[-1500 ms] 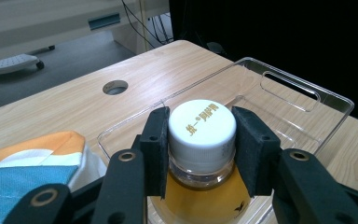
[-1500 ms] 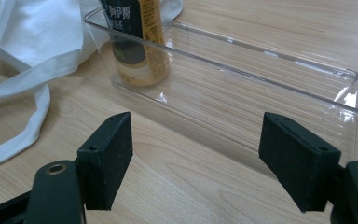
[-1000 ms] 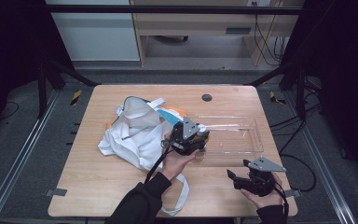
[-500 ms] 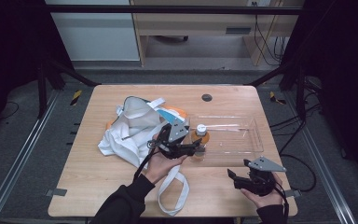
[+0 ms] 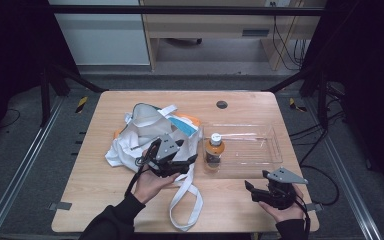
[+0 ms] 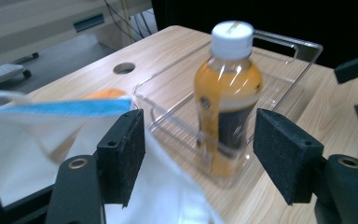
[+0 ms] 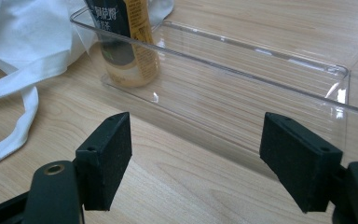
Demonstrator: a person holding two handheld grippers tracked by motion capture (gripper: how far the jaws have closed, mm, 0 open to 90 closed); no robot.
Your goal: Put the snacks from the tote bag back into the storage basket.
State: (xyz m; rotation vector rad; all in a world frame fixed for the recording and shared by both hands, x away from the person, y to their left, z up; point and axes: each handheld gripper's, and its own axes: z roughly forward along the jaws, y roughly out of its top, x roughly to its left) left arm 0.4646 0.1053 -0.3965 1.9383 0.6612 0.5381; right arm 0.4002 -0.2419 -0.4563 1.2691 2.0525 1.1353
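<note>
The bottle (image 5: 214, 151) is stood upright in the near left corner of the clear tray (image 5: 260, 131), free of both tongs. The left tongs (image 5: 180, 164) are held just left of it, over the white bag (image 5: 140, 135); their jaws have just been opening and are spread, with nothing pinched. The bag and its strap (image 5: 186, 202) are spread across the tabletop (image 5: 100, 185) left of the tray. The right tongs (image 5: 252, 190) are spread and empty near the front edge, before the tray's near wall. Bare wood is left between strap and right tongs.
</note>
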